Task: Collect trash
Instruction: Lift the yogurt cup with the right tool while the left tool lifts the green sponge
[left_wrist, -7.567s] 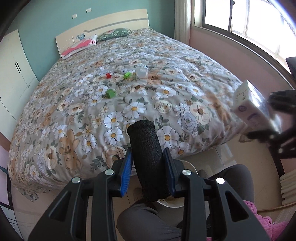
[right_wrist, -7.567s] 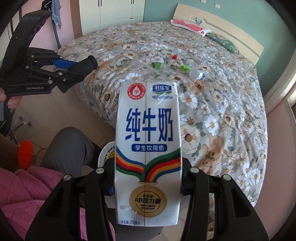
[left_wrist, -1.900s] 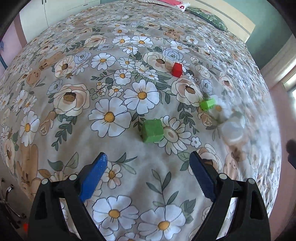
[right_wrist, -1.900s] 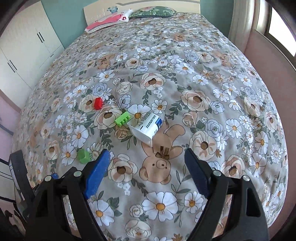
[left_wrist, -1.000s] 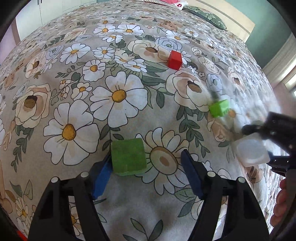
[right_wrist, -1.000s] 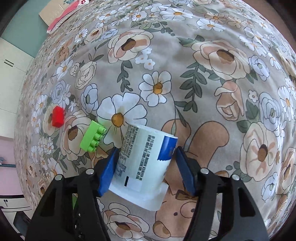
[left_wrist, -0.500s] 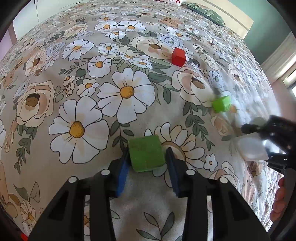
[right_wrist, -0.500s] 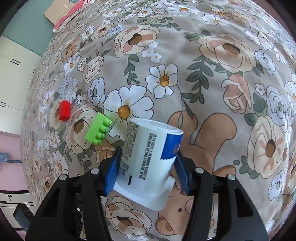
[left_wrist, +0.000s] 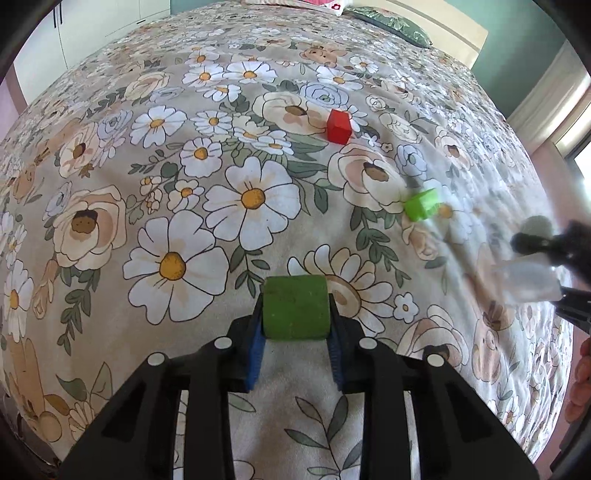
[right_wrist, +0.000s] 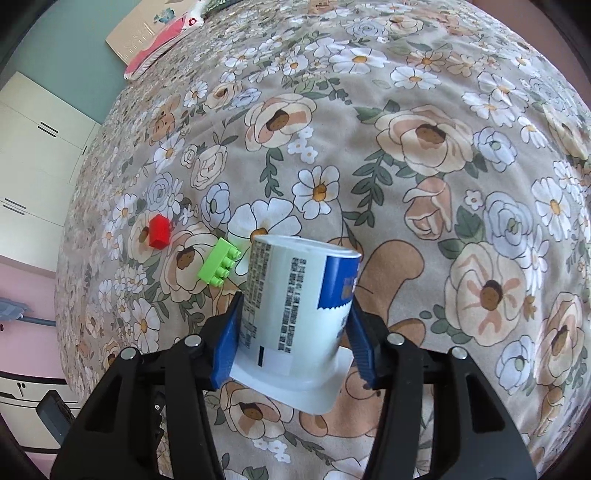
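Observation:
My left gripper (left_wrist: 295, 343) is shut on a green foam cube (left_wrist: 295, 308) just above the floral bedspread (left_wrist: 192, 206). My right gripper (right_wrist: 295, 332) is shut on a white yogurt cup (right_wrist: 299, 306) with a blue label, its rim toward the camera. The right gripper with the cup also shows blurred at the right edge of the left wrist view (left_wrist: 532, 284). A red block (left_wrist: 338, 125) and a light green toy brick (left_wrist: 422, 204) lie on the bed; they also show in the right wrist view, the red block (right_wrist: 159, 231) and the brick (right_wrist: 218, 266) left of the cup.
A pink pillow (right_wrist: 162, 48) and the headboard (right_wrist: 147, 29) lie at the far end of the bed. White wardrobe doors (right_wrist: 33, 147) stand to the left. The bed's near edge drops off at the left wrist view's lower left (left_wrist: 22, 424).
My left gripper closed on the green cube and lifted it slightly. My right gripper closed on the yogurt cup and raised it off the bedspread.

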